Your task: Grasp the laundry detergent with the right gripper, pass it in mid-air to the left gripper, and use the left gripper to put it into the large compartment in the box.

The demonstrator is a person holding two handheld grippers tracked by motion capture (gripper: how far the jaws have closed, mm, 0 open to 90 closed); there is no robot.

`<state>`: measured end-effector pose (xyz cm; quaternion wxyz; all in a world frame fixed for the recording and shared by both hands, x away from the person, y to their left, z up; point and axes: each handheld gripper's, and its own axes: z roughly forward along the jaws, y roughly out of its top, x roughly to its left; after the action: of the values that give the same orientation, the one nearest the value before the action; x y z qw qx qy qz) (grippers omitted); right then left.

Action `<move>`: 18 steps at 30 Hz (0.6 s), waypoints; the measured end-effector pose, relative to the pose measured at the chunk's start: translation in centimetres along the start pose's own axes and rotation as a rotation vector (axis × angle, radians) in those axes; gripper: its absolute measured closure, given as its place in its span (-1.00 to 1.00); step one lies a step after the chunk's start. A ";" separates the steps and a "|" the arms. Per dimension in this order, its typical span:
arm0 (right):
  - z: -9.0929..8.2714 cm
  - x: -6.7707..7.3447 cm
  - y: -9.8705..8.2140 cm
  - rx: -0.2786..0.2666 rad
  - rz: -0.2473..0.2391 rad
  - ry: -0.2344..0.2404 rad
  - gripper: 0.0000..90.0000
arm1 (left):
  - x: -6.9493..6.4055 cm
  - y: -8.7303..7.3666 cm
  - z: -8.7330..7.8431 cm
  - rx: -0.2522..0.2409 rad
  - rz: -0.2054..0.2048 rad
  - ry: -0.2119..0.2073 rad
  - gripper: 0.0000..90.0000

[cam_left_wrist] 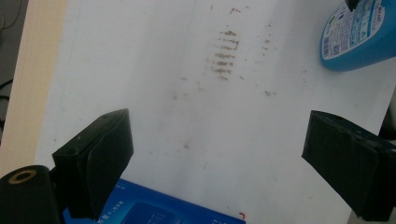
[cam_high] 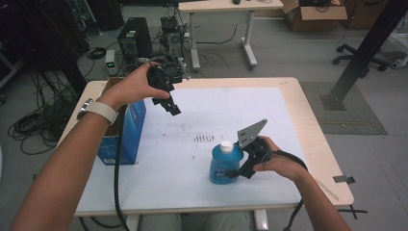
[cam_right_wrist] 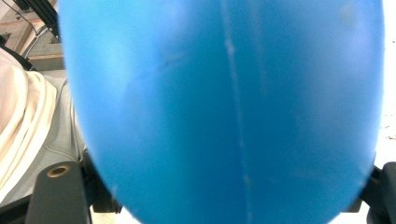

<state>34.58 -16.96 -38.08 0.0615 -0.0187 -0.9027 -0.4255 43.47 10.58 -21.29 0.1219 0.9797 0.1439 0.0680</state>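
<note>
A blue bottle [cam_high: 222, 166] with a white cap stands upright on the white mat [cam_high: 202, 115], front right of centre. My right gripper [cam_high: 236, 170] is shut on its lower body from the right; in the right gripper view the blue bottle [cam_right_wrist: 224, 107] bulges between the two black jaws. My left gripper [cam_high: 172, 107] is held up over the mat's back left, open and holding nothing. In the left gripper view its jaws stand wide apart [cam_left_wrist: 217, 158] over the stained mat, with the bottle [cam_left_wrist: 359, 37] at top right.
An open blue cardboard box [cam_high: 120, 132] stands at the table's left edge, just under the left hand; its top edge [cam_left_wrist: 159, 212] shows below the left jaws. Brown smudges [cam_high: 204, 138] mark the mat's middle. Beyond the table lie cables, computers and another desk.
</note>
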 end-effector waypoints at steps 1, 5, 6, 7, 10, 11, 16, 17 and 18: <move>0.0 0.0 0.0 0.001 -0.001 0.000 -0.53 | 0.0 0.0 0.0 -0.002 -0.001 0.000 -0.80; -0.1 0.0 0.0 -0.006 -0.006 0.001 -0.45 | 0.0 0.0 0.0 0.002 0.002 0.001 -0.80; -0.1 0.0 0.0 -0.005 -0.009 0.000 -0.43 | 0.0 0.0 0.0 0.000 -0.001 0.001 -0.80; -0.1 0.0 0.0 -0.005 -0.011 -0.001 -0.41 | 0.0 0.0 0.0 0.000 -0.001 0.000 -0.80; -0.1 0.0 0.0 -0.009 -0.017 -0.008 -0.37 | 0.0 0.0 0.1 0.001 -0.003 -0.001 -0.80; -0.1 0.0 0.0 -0.009 -0.018 -0.010 -0.36 | 0.0 -0.1 0.2 0.001 -0.005 -0.004 -0.80; 0.0 0.0 0.0 -0.007 -0.028 -0.016 -0.26 | 0.0 -0.2 0.3 0.006 -0.005 -0.006 -0.80; 0.0 0.0 0.0 -0.007 -0.028 -0.016 -0.26 | 0.0 -0.2 0.3 0.006 -0.005 -0.006 -0.80; 0.0 0.0 0.0 -0.008 -0.028 -0.018 -0.26 | 0.0 -0.2 0.3 0.004 -0.006 -0.006 -0.80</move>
<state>34.58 -16.96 -38.11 0.0473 -0.0099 -0.9016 -0.4299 43.49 10.73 -21.61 0.1203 0.9797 0.1467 0.0644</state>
